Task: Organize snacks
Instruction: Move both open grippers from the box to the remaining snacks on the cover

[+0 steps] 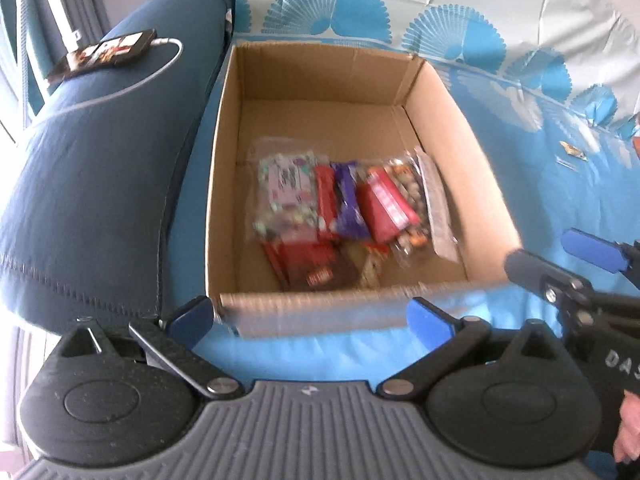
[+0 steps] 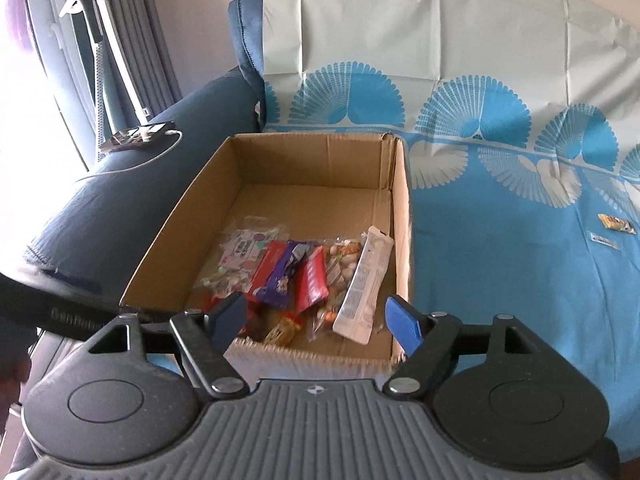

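An open cardboard box (image 1: 452,132) (image 2: 402,208) sits on a sofa seat covered by a blue and white cloth. Inside lie several snacks: a clear candy bag (image 1: 280,196) (image 2: 236,256), red bars (image 1: 384,208) (image 2: 314,280), a purple bar (image 1: 350,204) (image 2: 286,276), a white sachet (image 1: 438,200) (image 2: 366,284). My left gripper (image 1: 312,318) is open and empty at the box's near wall. My right gripper (image 2: 318,318) is open and empty over the box's near edge; it also shows in the left wrist view (image 1: 560,258).
Two small snack packets (image 2: 616,224) (image 1: 573,151) lie on the cloth (image 2: 500,260) to the right of the box. A phone (image 1: 102,54) (image 2: 138,134) with a white cable rests on the dark blue armrest (image 1: 92,184) at the left.
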`<action>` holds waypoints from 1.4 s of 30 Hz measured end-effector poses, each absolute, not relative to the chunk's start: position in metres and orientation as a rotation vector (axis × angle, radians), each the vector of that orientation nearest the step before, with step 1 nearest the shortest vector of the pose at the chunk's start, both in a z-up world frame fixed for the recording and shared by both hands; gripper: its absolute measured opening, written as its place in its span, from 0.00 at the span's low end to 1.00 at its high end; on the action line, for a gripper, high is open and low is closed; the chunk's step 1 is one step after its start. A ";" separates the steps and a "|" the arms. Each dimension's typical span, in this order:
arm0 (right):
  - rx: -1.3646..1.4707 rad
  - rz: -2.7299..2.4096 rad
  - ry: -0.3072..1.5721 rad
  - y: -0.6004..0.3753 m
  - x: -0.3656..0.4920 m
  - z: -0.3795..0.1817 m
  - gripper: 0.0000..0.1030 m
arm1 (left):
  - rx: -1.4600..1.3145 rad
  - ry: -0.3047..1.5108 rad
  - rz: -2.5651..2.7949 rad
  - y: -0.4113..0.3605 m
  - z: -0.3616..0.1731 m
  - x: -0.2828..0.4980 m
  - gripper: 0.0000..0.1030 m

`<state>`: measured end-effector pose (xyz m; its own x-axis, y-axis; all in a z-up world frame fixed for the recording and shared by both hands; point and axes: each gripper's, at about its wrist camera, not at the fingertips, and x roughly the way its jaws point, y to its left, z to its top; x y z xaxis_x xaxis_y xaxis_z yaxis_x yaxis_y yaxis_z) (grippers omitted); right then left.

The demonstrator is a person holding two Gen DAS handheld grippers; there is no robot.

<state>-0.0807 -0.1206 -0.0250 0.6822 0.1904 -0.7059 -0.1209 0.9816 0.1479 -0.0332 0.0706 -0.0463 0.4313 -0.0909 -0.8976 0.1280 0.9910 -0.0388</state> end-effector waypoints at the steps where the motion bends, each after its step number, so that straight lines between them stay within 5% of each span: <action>1: 0.093 0.174 0.797 -0.121 -0.085 -0.023 0.76 | 0.041 1.115 -0.145 0.068 -0.045 -0.039 1.00; 22: 0.307 -0.205 0.649 -0.301 -0.103 -0.029 0.83 | 0.169 1.002 -0.184 -0.025 0.010 -0.007 1.00; 32: 0.626 -0.654 0.721 -0.497 0.013 -0.143 0.84 | 0.187 1.040 -0.169 -0.087 0.016 0.052 1.00; 42: 0.615 -0.807 0.790 -0.545 0.161 -0.231 0.88 | 0.259 1.108 -0.133 -0.125 -0.007 0.108 1.00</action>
